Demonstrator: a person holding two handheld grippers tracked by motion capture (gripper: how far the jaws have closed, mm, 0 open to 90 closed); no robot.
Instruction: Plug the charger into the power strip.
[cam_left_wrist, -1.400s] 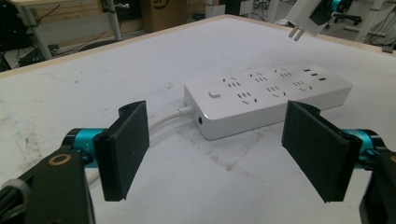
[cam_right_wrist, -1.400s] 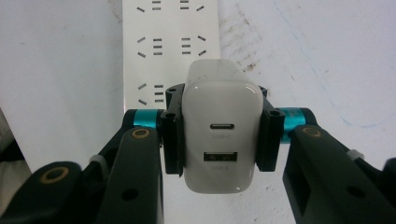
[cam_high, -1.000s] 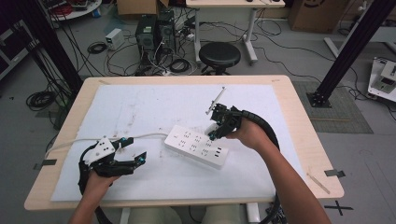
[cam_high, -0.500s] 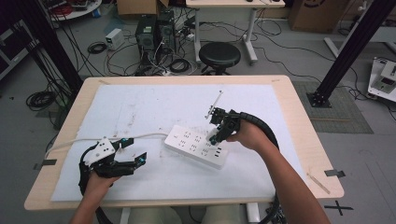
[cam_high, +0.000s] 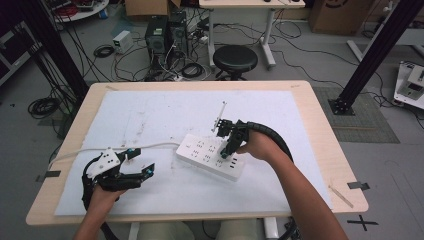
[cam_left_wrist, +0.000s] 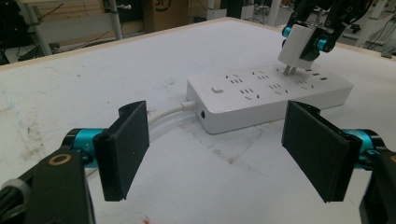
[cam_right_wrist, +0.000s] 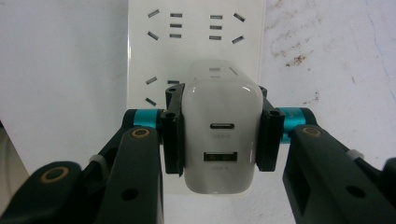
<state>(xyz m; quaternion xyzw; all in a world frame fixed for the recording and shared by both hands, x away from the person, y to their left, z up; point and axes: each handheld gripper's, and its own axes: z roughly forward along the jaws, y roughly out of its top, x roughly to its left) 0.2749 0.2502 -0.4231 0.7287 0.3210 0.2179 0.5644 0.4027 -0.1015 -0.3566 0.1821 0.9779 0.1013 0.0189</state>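
Note:
A white power strip (cam_high: 200, 149) lies on the white mat, its white cable (cam_high: 115, 149) trailing left. My right gripper (cam_high: 227, 149) is shut on a white USB charger (cam_right_wrist: 219, 140), pads pressed against its two sides. The charger (cam_left_wrist: 299, 44) stands upright over the strip (cam_left_wrist: 243, 100), its metal prongs reaching down to a socket near the strip's far end; part of the prongs still shows. Below the charger, the strip (cam_right_wrist: 196, 42) and several of its sockets are visible. My left gripper (cam_high: 141, 161) rests low at the mat's left front, open (cam_left_wrist: 224, 144), nothing between its jaws, pointing at the strip's cable end.
The wooden table (cam_high: 325, 150) carries a white mat (cam_high: 150, 115) with scuff marks. Two tape strips (cam_high: 358, 185) sit near its side edges. Beyond the far edge are a black stool (cam_high: 235, 59), computer towers (cam_high: 167, 32) and floor cables.
My right gripper has sunk with the charger toward the power strip. The left gripper has not moved.

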